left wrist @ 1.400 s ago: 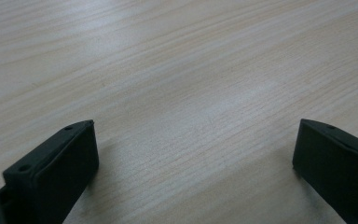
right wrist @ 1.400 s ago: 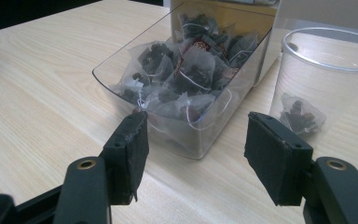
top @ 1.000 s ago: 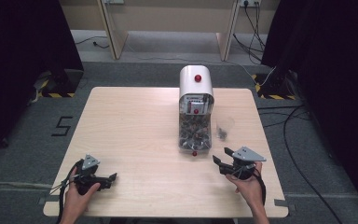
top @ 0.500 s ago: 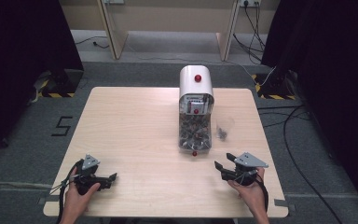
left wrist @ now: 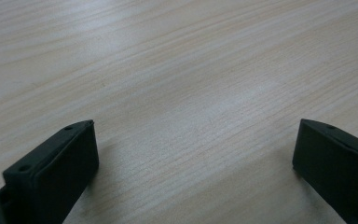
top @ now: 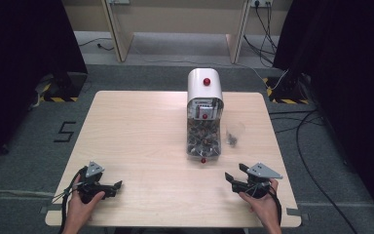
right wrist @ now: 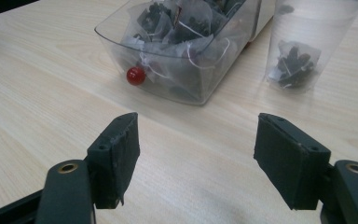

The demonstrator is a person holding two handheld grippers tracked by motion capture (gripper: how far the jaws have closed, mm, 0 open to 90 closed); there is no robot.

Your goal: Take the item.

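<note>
A pale wooden table (top: 141, 126) spreads wide, its grain running bare across the whole left half. Standing at centre toward the far edge is a white dispenser (top: 204, 87) with a domed top and a red knob, and out of its front runs a clear drawer (right wrist: 177, 51) packed with dark tea bags (right wrist: 189, 21), a red bead (right wrist: 135, 75) on its near wall. Just beside the drawer, on its right, stands a clear plastic cup (right wrist: 303, 42) holding one tea bag, upright and apart from the drawer.

Down at the near edge, the left gripper (top: 108, 185) rests low over bare wood, jaws spread wide with nothing between. The right gripper (right wrist: 196, 154) sits near the right corner, jaws parted and empty too, facing drawer and cup with open tabletop between.
</note>
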